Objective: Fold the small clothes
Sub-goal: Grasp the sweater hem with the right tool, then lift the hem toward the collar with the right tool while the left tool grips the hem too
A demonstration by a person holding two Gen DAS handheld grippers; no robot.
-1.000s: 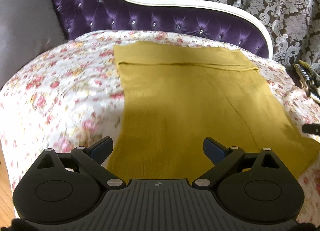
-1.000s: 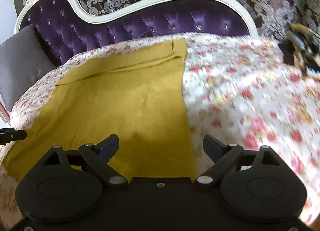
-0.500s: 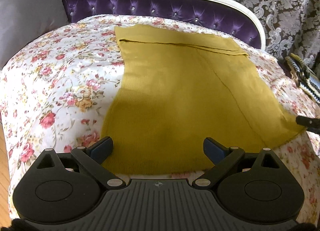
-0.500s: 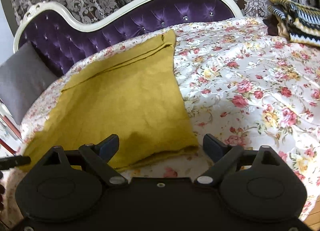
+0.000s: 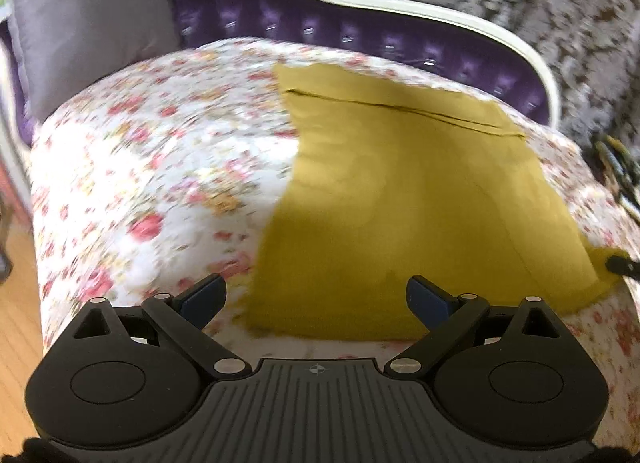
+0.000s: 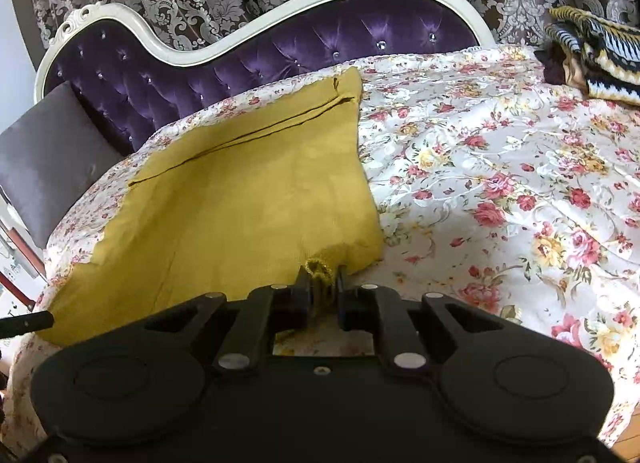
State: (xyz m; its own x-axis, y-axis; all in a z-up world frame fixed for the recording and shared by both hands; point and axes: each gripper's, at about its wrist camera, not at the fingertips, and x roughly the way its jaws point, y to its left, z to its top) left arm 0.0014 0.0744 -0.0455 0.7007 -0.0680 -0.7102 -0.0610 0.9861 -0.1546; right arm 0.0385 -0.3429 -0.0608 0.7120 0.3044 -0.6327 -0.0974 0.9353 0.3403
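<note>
**Right jaws closing on the cloth's near corner**

Your mustard cloth (image 6: 248,199) lies flat on the floral cover (image 6: 500,191), far edge near the purple backrest (image 6: 280,51). It is a plain knit, wider toward you, with a straight seam or fold line running across its far end. Your right gripper (image 6: 322,283) has its jaws closing, and the near right corner is bunched between them. Your left gripper (image 5: 316,299) has its jaws spread wide, holding nothing, above the cloth's near left edge. The left view is blurred.
</note>
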